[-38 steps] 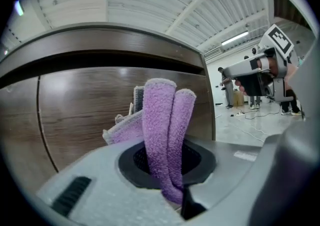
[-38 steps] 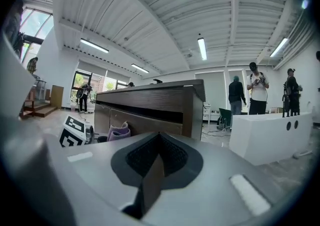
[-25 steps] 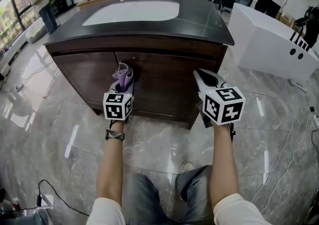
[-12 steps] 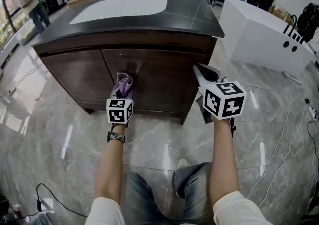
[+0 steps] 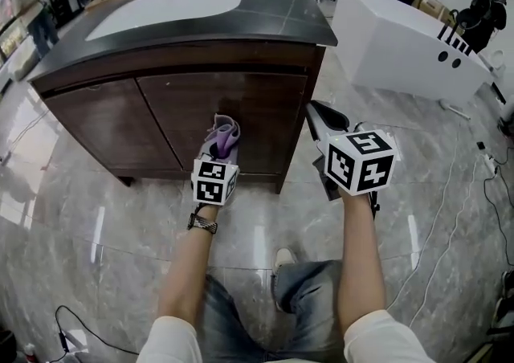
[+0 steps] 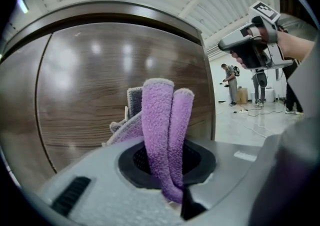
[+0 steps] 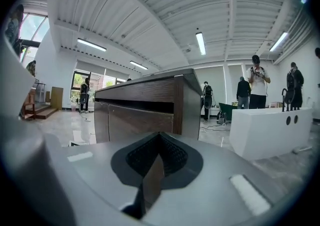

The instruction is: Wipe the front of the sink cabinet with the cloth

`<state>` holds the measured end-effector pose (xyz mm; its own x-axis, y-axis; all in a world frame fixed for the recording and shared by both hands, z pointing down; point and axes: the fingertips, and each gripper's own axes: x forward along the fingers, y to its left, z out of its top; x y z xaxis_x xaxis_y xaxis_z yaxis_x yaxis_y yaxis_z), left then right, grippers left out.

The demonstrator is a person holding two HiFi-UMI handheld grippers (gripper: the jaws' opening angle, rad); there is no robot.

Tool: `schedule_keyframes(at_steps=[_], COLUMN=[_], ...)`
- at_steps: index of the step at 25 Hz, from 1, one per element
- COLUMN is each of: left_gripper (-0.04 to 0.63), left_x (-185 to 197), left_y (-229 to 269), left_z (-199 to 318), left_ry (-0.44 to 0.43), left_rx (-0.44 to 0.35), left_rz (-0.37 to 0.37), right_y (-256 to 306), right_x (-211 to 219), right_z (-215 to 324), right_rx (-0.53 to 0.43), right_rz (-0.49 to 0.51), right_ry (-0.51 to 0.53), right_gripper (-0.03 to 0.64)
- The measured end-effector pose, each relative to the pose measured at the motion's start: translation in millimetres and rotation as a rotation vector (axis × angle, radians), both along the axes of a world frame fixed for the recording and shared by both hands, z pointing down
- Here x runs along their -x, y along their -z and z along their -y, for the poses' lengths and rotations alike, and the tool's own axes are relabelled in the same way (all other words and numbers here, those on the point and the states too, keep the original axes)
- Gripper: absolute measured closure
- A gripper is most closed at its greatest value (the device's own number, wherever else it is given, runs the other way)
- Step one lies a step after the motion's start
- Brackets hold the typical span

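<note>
- Left gripper (image 5: 219,151) has shifted right along the sink cabinet (image 5: 173,108) since a second ago: it was at the seam between the doors, now it's in front of the right door, lower half.
- Left jaws are clamped on the purple cloth (image 6: 161,130). The folded end sticks up out of them, and a looser grey-edged flap hangs behind on the left.
- Cloth sits right at the wood door face. Actual contact can't be confirmed from either view.
- Right gripper (image 5: 328,122) is held off the cabinet's right front corner, well clear of the cloth. Jaws are pressed together with nothing between them.
- Watch (image 5: 202,225) on the left wrist.
- Dark countertop (image 5: 277,20) with a white basin (image 5: 165,2) above the doors.
- White unit (image 5: 393,44) stands to the right on the marble floor (image 5: 76,217).
</note>
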<state>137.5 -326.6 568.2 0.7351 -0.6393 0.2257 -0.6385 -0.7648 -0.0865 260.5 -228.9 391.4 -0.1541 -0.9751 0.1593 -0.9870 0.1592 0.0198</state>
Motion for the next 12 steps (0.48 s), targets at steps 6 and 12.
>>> schedule_keyframes(at_steps=[6,12], left_gripper=[0.545,0.545], left_x=[-41.8,-98.9], left_y=[-3.4,-13.8], left_z=[-18.1,-48.2], left_ry=[-0.051,-0.207], left_rx=[0.004,-0.001], left_rz=[-0.029,0.013], right_y=[4.6,-1.8], right_x=[-13.4,-30.5], right_z=[-18.7,-31.2], right_rx=[-0.004,0.016], right_rz=[-0.024,-0.034], right_ry=[-0.025,-0.061], right_gripper=[0.611,0.611])
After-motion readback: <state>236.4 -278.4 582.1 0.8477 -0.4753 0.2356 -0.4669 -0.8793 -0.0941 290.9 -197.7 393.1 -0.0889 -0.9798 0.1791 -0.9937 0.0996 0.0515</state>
